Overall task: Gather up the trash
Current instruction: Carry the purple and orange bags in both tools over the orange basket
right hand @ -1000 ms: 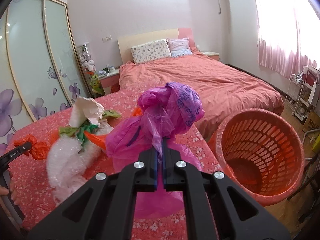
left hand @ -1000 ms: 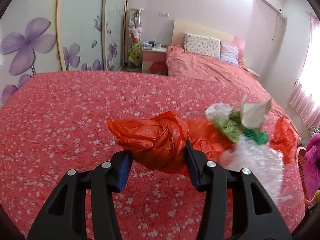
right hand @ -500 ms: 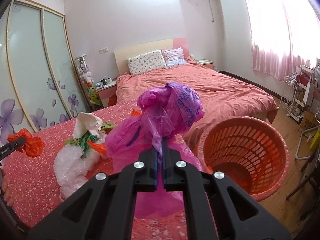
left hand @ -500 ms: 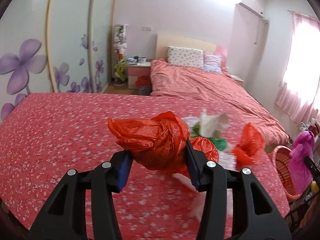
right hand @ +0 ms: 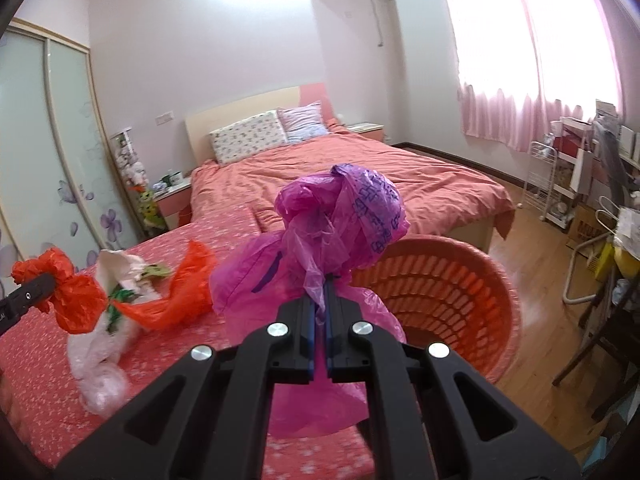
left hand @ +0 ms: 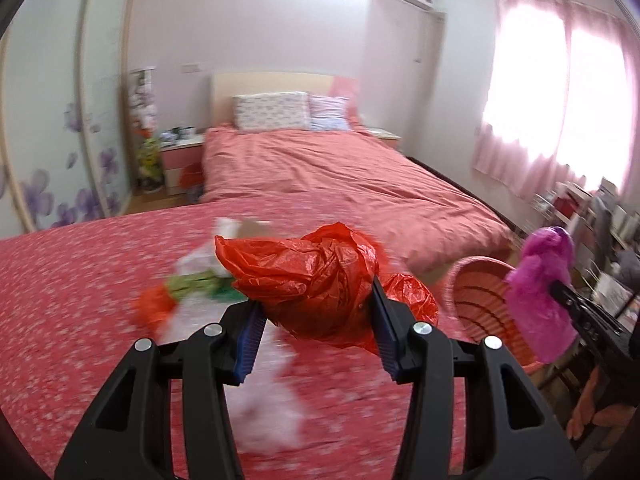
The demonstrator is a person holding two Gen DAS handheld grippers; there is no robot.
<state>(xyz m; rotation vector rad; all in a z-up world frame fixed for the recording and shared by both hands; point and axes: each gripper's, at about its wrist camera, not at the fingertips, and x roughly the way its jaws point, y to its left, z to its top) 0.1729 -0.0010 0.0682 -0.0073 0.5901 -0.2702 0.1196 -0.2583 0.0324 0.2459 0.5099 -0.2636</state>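
Left wrist view: the left gripper point(left hand: 316, 316) tilts downward over the red flower-print bedspread point(left hand: 80, 280), its black jaws with blue pads pinching a crumpled orange-red plastic bag point(left hand: 308, 276) from both sides. Just past it, a blurred heap of white, green and orange wrappers point(left hand: 200, 280) lies on the bedspread. To the right stands the round orange slatted plastic basket point(left hand: 480, 300).

From the right wrist view, the right gripper point(right hand: 320, 308) also points downward, its jaws pressed together on a thin fold of a knotted magenta plastic bag point(right hand: 340, 216), held up beside the basket's rim. Dark purple printing marks this bag, too creased to read. Farther off lies a salmon-covered bed point(right hand: 360, 176) with two pillows point(right hand: 248, 136).
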